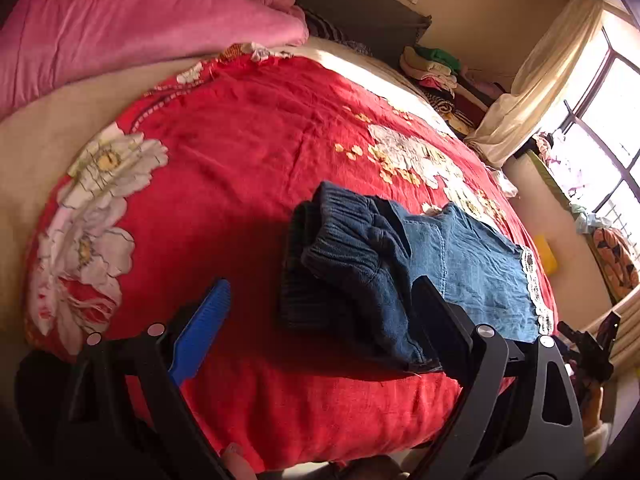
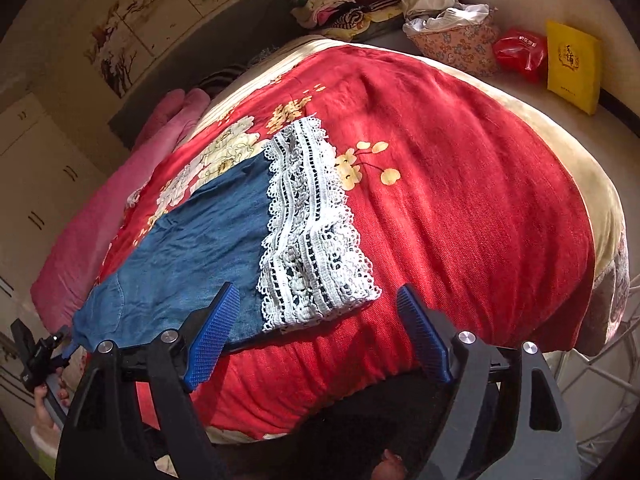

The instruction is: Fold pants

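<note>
Blue denim pants [image 1: 460,256] lie on a red flowered bedspread [image 1: 248,152]. Their dark ribbed waistband [image 1: 332,256] is bunched towards the left, and white lace cuffs [image 2: 312,232] end the legs. My left gripper [image 1: 320,308] is open and empty just in front of the waistband, its right finger [image 1: 436,320] over the denim's near edge. My right gripper [image 2: 320,320] is open and empty, its jaws either side of the lace cuffs' near corner. The pants also show in the right wrist view [image 2: 192,240].
A pink quilt [image 1: 120,28] lies at the bed's head. Stacked clothes [image 1: 436,68] sit beyond the bed by a curtain [image 1: 536,88] and window. A flowered basket [image 2: 456,40], red bag [image 2: 520,52] and yellow bag [image 2: 572,64] stand past the bed's far side.
</note>
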A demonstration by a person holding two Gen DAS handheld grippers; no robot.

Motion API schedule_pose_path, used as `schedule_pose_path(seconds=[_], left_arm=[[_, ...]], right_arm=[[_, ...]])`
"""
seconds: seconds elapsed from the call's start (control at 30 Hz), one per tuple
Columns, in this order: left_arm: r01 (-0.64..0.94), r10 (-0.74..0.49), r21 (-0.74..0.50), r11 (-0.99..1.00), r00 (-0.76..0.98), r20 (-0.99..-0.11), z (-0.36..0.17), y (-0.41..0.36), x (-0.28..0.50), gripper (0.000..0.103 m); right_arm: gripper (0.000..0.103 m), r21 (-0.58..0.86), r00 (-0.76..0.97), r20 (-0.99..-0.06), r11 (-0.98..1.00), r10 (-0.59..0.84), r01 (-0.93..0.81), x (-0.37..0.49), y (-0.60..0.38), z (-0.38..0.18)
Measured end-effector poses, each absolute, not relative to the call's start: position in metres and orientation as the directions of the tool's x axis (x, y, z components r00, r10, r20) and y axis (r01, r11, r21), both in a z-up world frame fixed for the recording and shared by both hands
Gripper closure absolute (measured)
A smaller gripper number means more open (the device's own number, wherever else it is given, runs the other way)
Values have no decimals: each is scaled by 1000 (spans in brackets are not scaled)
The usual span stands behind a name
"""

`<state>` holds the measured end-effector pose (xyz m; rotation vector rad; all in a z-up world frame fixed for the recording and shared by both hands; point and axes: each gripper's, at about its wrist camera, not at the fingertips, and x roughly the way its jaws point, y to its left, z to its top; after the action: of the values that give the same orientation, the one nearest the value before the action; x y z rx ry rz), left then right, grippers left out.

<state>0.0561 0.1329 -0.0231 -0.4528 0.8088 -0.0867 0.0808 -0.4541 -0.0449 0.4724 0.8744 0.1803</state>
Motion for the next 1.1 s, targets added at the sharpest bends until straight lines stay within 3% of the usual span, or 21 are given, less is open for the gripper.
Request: schedule_pose_path(seconds=[0.23,0.33,0.4,0.47,0.5,0.57,0.63,0.7,0.8,1.0,1.1], left_arm=[[-126,-391,-573,810,613,-686,-62,120,84,19],[-152,-401,-596,788,609,-685,-71,117,92,25],[-175,-398,-609,773,614,-681,-73,118,97,49],[-183,-406,-626,758,619,-672,-75,120,100,60],[-190,-409,-634,750,620,-670,-76,120,101,64],[-191,-406,-635,749,625,-667,-74,120,100,67],[-183,-396,-631,754,640,-659,-68,120,97,68],[-174,-372,-611,772,656,-657,-61,120,93,69],[-156,-324,-553,819,669,-669,-49,116,86,69],[-158,-251,-452,878,652,-716,-58,104,86,69],[-151,-257,-450,880,645,-719,-63,110,86,67]], right_arm=[[23,510,611,-704,856,362,81,89,-458,-60],[22,538,604,-701,837,380,97,92,-461,-66],[22,549,605,-696,830,388,100,95,-461,-67],[26,562,608,-686,821,400,94,97,-458,-66],[33,566,607,-684,819,404,93,99,-456,-66],[44,560,602,-685,825,411,75,102,-452,-64],[68,570,589,-679,821,438,47,104,-446,-65],[77,557,600,-677,829,425,41,103,-443,-60],[77,541,643,-655,840,397,32,94,-451,-44],[77,455,587,-739,887,330,74,96,-447,-62],[77,471,588,-735,878,336,88,96,-449,-70]])
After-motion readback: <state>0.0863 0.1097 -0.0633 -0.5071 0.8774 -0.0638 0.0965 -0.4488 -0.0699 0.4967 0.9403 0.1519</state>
